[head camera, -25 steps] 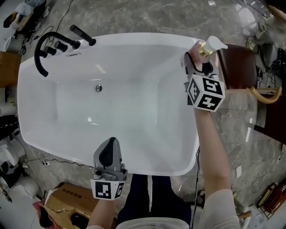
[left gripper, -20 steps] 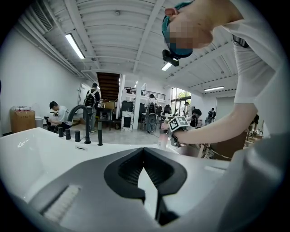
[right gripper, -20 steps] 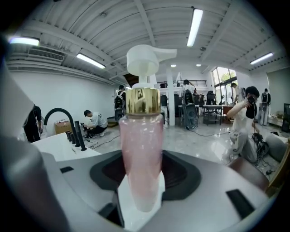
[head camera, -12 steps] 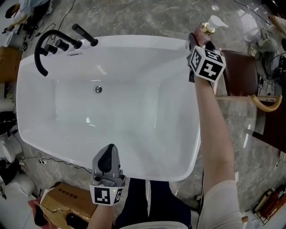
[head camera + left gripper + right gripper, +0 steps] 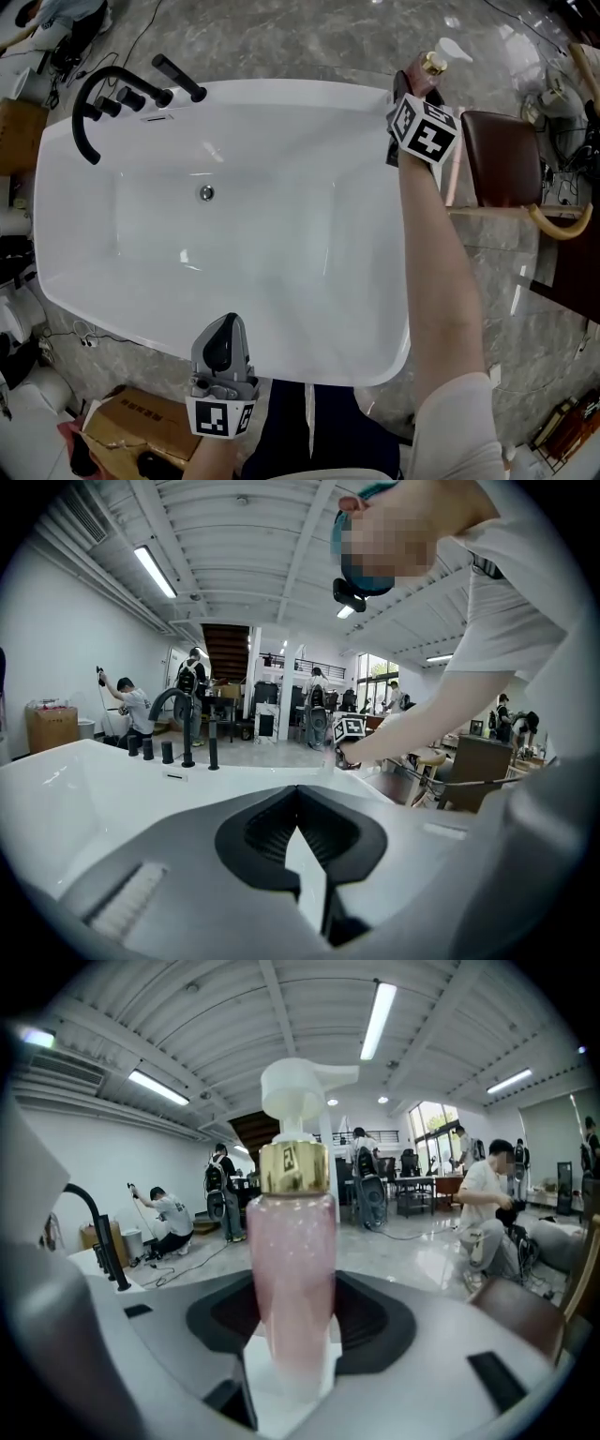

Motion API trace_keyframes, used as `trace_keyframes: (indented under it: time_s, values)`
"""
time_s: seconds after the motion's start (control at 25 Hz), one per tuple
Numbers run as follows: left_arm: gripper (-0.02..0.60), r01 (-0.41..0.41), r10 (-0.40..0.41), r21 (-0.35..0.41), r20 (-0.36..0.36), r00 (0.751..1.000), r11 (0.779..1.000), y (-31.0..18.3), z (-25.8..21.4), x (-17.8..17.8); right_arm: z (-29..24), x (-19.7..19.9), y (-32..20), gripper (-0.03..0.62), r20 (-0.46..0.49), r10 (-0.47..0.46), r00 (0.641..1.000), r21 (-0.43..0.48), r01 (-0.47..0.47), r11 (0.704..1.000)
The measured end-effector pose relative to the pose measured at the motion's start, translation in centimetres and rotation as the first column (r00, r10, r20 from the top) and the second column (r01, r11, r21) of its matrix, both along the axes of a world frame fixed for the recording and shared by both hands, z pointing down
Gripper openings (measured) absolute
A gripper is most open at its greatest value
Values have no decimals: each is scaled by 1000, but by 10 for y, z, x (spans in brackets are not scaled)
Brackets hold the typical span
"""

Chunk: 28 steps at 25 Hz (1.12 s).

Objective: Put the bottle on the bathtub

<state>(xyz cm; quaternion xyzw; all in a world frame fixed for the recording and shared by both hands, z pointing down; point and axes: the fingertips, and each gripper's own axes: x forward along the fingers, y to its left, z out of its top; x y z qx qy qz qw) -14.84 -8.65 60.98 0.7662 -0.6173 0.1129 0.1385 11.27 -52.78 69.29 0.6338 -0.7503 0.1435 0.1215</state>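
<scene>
A pink pump bottle (image 5: pixel 421 71) with a gold collar and white pump head stands upright at the far right corner of the white bathtub (image 5: pixel 281 90). My right gripper (image 5: pixel 412 87) is shut on the bottle, its marker cube just behind. In the right gripper view the bottle (image 5: pixel 291 1260) fills the gap between the dark jaws of the right gripper (image 5: pixel 294 1309), with white tub rim showing below it. My left gripper (image 5: pixel 225 326) hovers over the tub's near rim, shut and empty. In the left gripper view the left gripper (image 5: pixel 298 801) has its tips touching.
A black faucet (image 5: pixel 92 105) with handles sits at the tub's far left corner, and a drain (image 5: pixel 206 192) lies in the basin. A brown chair (image 5: pixel 502 155) stands right of the tub. A cardboard box (image 5: pixel 131 427) lies on the marble floor near left.
My right gripper has carried the bottle farther away, up to the tub's far right corner. The left gripper has hardly moved.
</scene>
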Motion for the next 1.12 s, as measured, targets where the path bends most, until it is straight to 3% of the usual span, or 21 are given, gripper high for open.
trace_keyframes:
  time_s: [0.16, 0.68, 0.84, 1.12]
  values:
    - [9, -7, 7, -11, 0, 1000, 1000, 4, 4, 2, 0, -8, -1, 219, -54, -7, 999, -1, 7, 1000]
    - [9, 27, -27, 1, 22, 999, 1000, 3, -4, -17, 1, -9, -1, 224, -39, -20, 999, -23, 20, 1000]
    - [9, 34, -34, -7, 14, 999, 999, 6, -3, -18, 3, -7, 3, 316, 39, -39, 998, -26, 40, 999]
    - [9, -6, 6, 1, 7, 1000, 1000, 1, -5, -4, -8, 2, 28, 325, -47, -41, 998, 31, 43, 999]
